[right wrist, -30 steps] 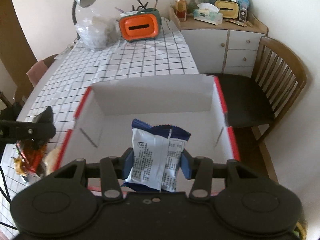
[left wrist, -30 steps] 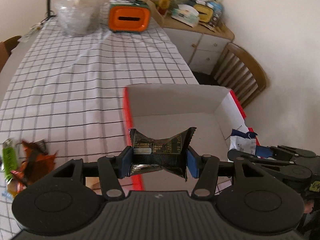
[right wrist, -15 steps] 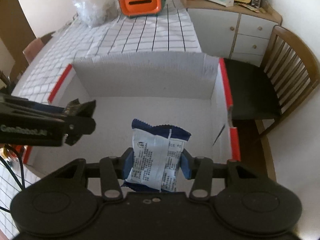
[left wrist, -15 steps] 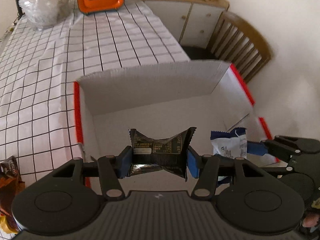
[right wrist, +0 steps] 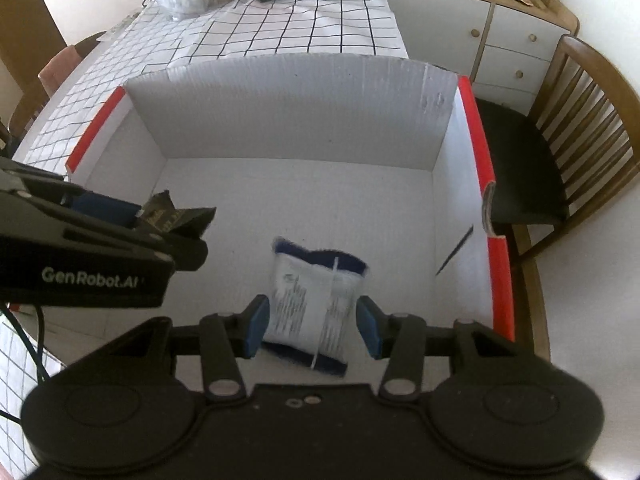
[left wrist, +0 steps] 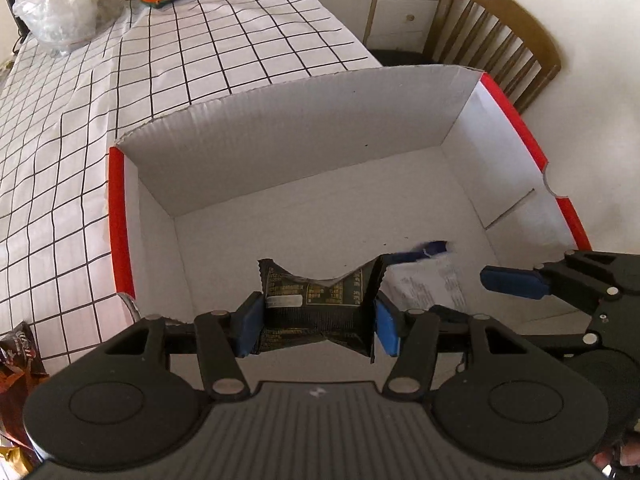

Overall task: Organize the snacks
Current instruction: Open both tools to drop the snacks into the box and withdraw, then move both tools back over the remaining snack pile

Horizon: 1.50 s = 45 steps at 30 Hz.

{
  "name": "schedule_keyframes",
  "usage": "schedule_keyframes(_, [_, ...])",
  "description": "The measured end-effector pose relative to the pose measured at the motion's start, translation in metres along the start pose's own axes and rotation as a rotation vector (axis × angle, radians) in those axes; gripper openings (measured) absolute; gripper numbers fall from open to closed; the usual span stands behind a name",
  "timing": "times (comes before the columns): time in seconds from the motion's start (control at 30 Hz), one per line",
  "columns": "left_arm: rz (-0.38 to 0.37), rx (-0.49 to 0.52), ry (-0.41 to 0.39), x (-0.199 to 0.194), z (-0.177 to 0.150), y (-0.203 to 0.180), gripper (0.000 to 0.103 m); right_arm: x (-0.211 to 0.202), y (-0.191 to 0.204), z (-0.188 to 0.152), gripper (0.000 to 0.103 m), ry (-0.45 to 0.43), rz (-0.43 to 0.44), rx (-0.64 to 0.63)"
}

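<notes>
now: two packets over the box, one let go

left wrist view. my left gripper (left wrist: pixel 316 320) is clamped on the dark snack packet (left wrist: pixel 316 304), pads pinching its middle so the foil bows outward at both ends. it hangs over the near part of the white box with red edges (left wrist: pixel 120 216), above the floor, not resting on it; i judge it is held here for dropping in beside the other. to the right, my right gripper (left wrist: pixel 472 296) shows one blue pad (left wrist: pixel 512 282) standing clear of the white-and-blue packet (left wrist: pixel 432 276), which looks blurred. at the lower left, outside the box, more wrapped snacks (left wrist: pixel 18 356) lie on the checked tablecloth (left wrist: pixel 80 120), so i judge much of the sorting is left.

right wrist view. my right gripper (right wrist: pixel 310 324) has its jaws spread, a gap on either side of the white-and-blue packet (right wrist: pixel 316 300). the packet is smeared, low inside the box (right wrist: pixel 480 152); whether it touches the floor i cannot tell. my left gripper (right wrist: pixel 168 220) enters from the left, the dark packet (right wrist: pixel 176 214) poking past its fingers over the box's left half, well apart from the far wall.
</notes>
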<state>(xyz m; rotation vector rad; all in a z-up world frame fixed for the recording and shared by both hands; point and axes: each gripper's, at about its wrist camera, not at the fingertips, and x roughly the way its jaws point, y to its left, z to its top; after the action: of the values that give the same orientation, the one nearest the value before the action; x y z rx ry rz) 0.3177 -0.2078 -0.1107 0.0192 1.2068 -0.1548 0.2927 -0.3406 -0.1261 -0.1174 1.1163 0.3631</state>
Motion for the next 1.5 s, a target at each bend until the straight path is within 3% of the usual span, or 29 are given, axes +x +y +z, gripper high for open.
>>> schedule_keyframes(0.17, [0.0, -0.021, -0.014, -0.005, -0.001, 0.005, 0.067, -0.01, -0.002, -0.003, 0.048, -0.024, 0.018, -0.001])
schedule_keyframes(0.47, [-0.044, -0.051, -0.115, -0.041, -0.016, 0.013, 0.068, -0.049, 0.001, -0.006, 0.057, -0.114, 0.056, 0.004])
schedule_keyframes(0.6, [-0.051, -0.072, -0.174, -0.064, -0.026, 0.02, 0.068, -0.073, 0.007, -0.01, 0.069, -0.17, 0.072, -0.003])
schedule_keyframes(0.8, [-0.056, -0.106, -0.264, -0.103, -0.05, 0.032, 0.068, -0.099, 0.019, -0.015, 0.078, -0.23, 0.094, -0.008])
schedule_keyframes(1.23, [0.005, -0.197, -0.436, -0.174, -0.113, 0.084, 0.076, -0.135, 0.08, -0.019, 0.1, -0.353, 0.155, -0.081])
schedule_keyframes(1.5, [0.035, -0.276, -0.482, -0.196, -0.151, 0.136, 0.081, -0.135, 0.133, -0.021, 0.103, -0.389, 0.18, -0.133])
